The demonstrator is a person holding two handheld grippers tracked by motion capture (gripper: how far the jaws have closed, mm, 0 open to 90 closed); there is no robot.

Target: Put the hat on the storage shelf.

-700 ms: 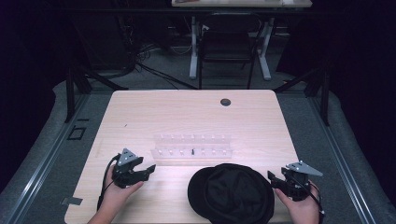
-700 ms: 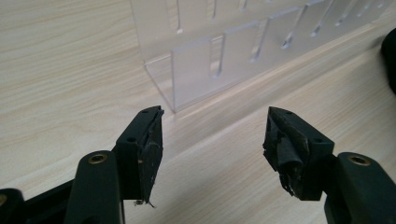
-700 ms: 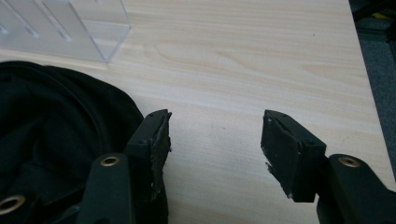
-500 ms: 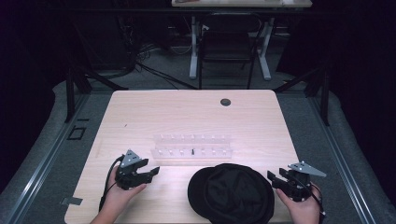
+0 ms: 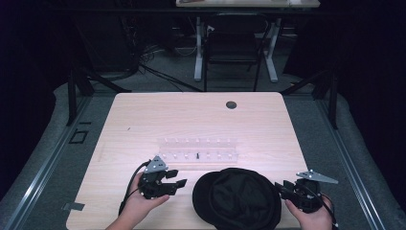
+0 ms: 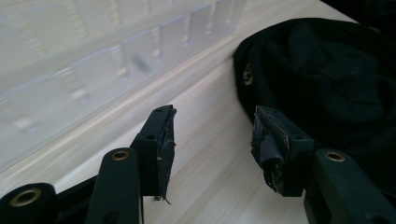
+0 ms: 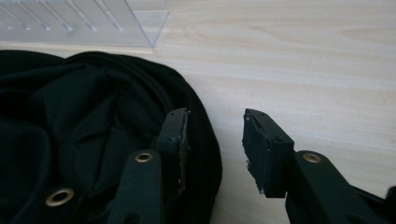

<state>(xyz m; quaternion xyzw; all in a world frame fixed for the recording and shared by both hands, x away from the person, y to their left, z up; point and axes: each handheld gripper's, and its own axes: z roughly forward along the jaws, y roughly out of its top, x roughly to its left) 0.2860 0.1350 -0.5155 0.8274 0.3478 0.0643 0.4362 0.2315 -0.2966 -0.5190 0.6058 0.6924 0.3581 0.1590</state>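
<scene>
Grippers sit at both sides of the black cap [image 5: 237, 201], which lies low in the centre of the high view, on the wooden table [image 5: 143, 120]. The left gripper [image 5: 173, 184] has its jaws apart, pointing at the cap's left edge without touching it. The right gripper [image 5: 283, 189] is also open (one jaw over the cloth rim, one over bare wood), probably so it can pinch the edge. Just above the cap stands a clear compartment tray [image 5: 198, 149]; one small dark piece [image 5: 197, 155] sits in a middle compartment, and I cannot tell what the others hold.
</scene>
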